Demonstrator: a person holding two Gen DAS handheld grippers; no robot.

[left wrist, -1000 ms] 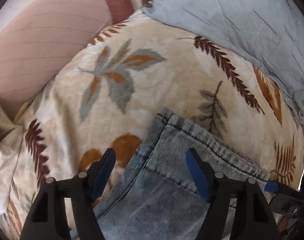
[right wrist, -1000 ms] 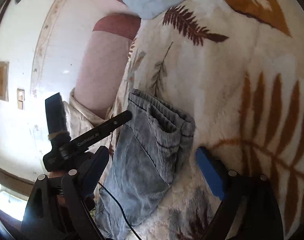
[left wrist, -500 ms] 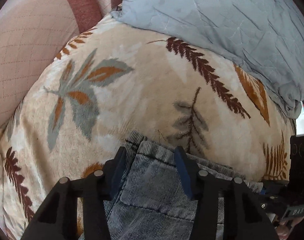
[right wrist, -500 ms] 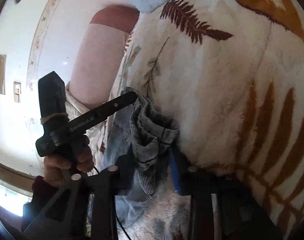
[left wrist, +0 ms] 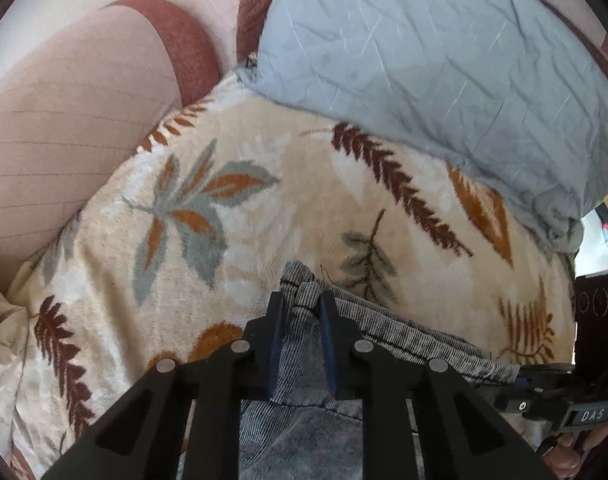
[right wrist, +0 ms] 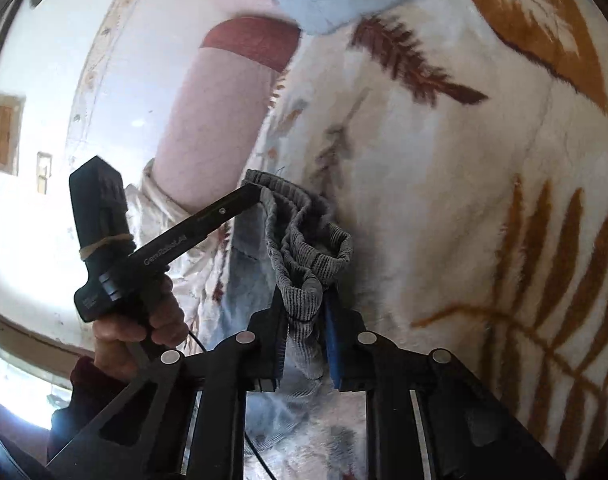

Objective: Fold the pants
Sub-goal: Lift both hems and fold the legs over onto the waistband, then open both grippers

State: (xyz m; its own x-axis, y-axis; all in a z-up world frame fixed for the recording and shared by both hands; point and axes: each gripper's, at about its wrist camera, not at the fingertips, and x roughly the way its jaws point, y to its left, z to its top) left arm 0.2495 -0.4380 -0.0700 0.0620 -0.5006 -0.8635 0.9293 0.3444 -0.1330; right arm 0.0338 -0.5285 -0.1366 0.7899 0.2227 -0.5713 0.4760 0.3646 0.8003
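The pants (left wrist: pixel 404 336) are grey-blue ribbed denim, lying on a cream leaf-print blanket (left wrist: pixel 304 184). My left gripper (left wrist: pixel 302 304) is shut on the bunched left end of the waistband. My right gripper (right wrist: pixel 304 304) is shut on the other end of the waistband (right wrist: pixel 300 240), which hangs in loose folds between the two grippers. In the right wrist view the left gripper (right wrist: pixel 254 192) reaches in from the left, held by a person's hand (right wrist: pixel 144 320). The legs of the pants drop out of sight below both grippers.
A grey-blue pillow (left wrist: pixel 444 48) lies at the far side of the blanket. A pink and maroon padded cushion (left wrist: pixel 64 100) borders the blanket on the left. A white wall (right wrist: pixel 44 80) with a switch plate stands beyond it.
Both grippers went from open around the waistband to shut on it. The waistband has bunched up and lifted slightly off the blanket.
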